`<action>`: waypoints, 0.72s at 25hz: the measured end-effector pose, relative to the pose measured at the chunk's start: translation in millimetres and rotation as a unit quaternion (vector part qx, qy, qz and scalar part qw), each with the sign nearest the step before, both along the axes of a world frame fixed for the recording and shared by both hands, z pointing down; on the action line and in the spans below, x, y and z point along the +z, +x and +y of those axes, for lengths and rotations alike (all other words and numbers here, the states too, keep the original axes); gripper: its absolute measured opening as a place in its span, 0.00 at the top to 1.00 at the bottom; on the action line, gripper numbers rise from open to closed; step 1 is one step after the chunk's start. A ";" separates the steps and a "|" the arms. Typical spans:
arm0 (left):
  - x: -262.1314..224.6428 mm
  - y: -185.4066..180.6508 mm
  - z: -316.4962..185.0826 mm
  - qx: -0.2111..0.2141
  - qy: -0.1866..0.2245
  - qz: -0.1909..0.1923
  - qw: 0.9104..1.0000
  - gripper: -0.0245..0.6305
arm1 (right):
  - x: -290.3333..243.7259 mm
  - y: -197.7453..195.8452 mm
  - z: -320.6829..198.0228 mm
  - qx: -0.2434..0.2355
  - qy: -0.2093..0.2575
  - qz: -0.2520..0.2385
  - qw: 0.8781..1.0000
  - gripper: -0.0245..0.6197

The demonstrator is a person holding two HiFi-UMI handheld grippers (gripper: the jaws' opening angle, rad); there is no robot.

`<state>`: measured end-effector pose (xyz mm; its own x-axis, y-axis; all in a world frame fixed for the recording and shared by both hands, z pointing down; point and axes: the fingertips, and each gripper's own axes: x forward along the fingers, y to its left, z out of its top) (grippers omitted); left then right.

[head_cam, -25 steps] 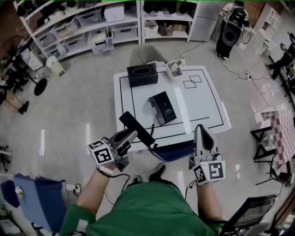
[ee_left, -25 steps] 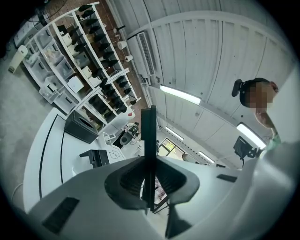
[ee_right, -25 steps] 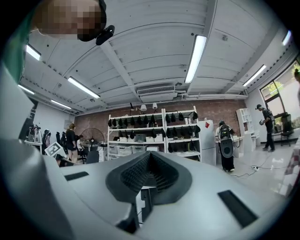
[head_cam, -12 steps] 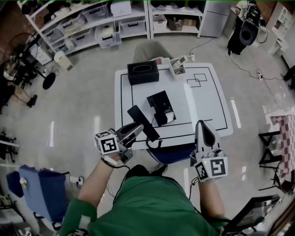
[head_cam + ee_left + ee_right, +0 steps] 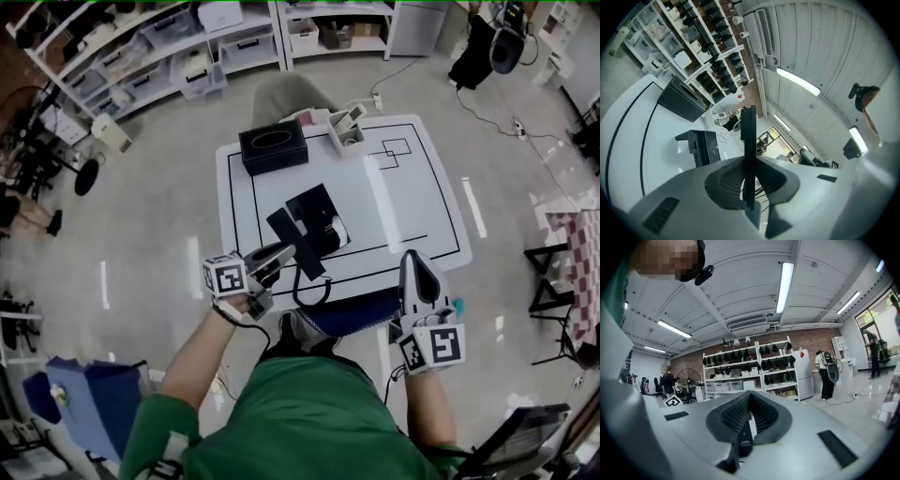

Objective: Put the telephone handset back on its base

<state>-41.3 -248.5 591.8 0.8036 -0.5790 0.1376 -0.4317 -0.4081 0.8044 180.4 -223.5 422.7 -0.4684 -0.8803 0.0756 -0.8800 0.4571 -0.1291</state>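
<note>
The left gripper [image 5: 279,255] has its jaws clamped on the black telephone handset [image 5: 291,236]. In the left gripper view the handset stands as a thin, upright bar pinched between the ribbed pads, with its upper end reaching well past the jaw tips. From the head view, the handset slants across the near-left part of the white table [image 5: 412,202], and its far end overlaps the left edge of the black base [image 5: 317,206]. Whether the two touch cannot be told. A black tissue box [image 5: 273,145] sits at the far-left corner. The right gripper [image 5: 413,267] hovers off the table's front edge, its jaws pressed together on nothing.
</note>
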 end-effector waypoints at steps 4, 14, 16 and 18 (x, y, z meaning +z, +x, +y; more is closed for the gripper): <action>22.2 5.5 -19.6 0.017 -0.027 0.025 0.999 0.84 | 4.4 2.5 -4.9 0.029 -0.009 0.008 1.000 0.93; 88.7 0.2 -60.2 0.031 -0.076 0.035 0.996 0.84 | 13.8 -1.7 -4.5 0.088 -0.031 0.039 0.995 0.93; 100.3 1.5 -63.9 0.039 -0.081 0.030 0.995 0.84 | 13.1 -3.0 -4.2 0.095 -0.032 0.044 0.994 0.93; 107.5 3.3 -67.0 0.048 -0.084 0.027 0.995 0.84 | 12.9 -4.6 -3.6 0.100 -0.035 0.048 0.993 0.93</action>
<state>-38.1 -315.5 699.3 0.8630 -0.4716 0.1811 -0.3519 -0.3039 0.8854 175.8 -227.1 435.6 -0.2716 -0.9462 0.1756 -0.9623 0.2643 -0.0646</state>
